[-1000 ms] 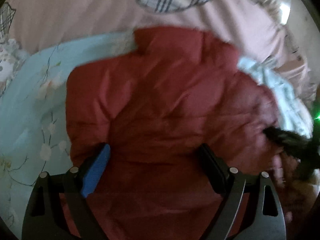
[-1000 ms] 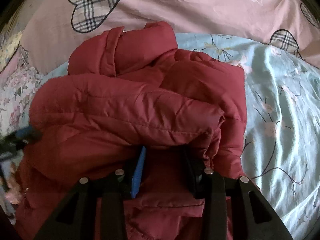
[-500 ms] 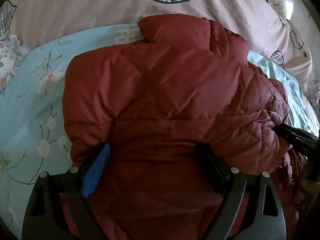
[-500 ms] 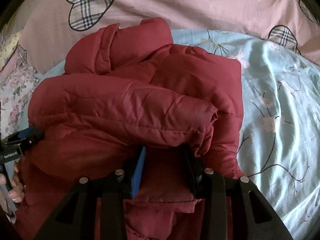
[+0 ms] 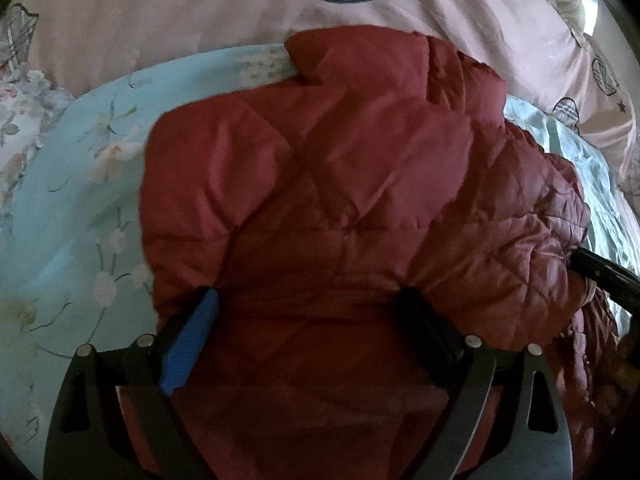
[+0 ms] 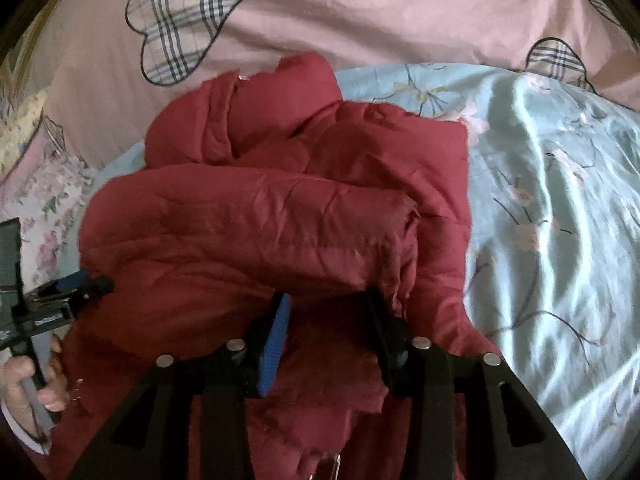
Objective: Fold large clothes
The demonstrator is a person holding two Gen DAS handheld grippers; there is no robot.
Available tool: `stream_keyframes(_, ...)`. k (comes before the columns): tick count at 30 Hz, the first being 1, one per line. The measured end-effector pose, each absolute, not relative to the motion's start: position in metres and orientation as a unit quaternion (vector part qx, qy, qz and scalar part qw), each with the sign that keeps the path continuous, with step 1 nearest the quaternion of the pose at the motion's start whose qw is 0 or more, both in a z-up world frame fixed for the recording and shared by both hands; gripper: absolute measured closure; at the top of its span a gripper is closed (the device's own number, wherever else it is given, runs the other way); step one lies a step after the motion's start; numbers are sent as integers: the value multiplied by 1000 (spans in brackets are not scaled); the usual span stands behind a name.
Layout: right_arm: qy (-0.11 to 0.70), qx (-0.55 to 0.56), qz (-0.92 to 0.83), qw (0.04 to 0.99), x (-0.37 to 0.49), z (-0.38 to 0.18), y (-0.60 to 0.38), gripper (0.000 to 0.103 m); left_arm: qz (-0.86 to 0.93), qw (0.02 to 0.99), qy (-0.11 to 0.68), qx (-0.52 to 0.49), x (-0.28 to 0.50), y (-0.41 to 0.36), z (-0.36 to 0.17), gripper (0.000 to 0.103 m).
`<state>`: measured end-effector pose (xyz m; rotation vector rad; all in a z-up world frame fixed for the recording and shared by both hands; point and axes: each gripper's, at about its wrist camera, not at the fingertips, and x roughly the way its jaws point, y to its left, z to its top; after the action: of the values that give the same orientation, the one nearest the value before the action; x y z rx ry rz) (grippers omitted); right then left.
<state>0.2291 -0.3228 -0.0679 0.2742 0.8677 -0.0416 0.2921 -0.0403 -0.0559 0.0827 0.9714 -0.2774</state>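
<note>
Red quilted jacket (image 5: 352, 200) lies bunched on the light blue floral sheet (image 5: 80, 208) of the bed, pink quilt (image 6: 360, 20) behind. Right tool (image 6: 326, 328) jaws are opening, wider than a second ago, jacket fabric between them, folded sleeve draped over the tips. Left tool (image 5: 310, 320) spread wide, pressed on the jacket, unchanged.

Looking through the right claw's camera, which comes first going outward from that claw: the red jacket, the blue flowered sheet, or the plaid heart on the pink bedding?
1. Red jacket: between the opening right claw fingers.
2. Blue flowered sheet: beside and behind the jacket, right.
3. Plaid heart: on pink bedding, upper left, beyond both.
</note>
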Motion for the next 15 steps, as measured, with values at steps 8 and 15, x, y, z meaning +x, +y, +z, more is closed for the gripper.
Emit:
stream_keyframes(8, 415, 139, 1, 899, 178, -36, -325, 43, -131, 878, 460, 18, 250, -11, -39, 10)
stream_keyframes(15, 424, 157, 7, 892, 135, -27, -332, 30, -130, 873, 471, 7, 192, 20, -38, 10)
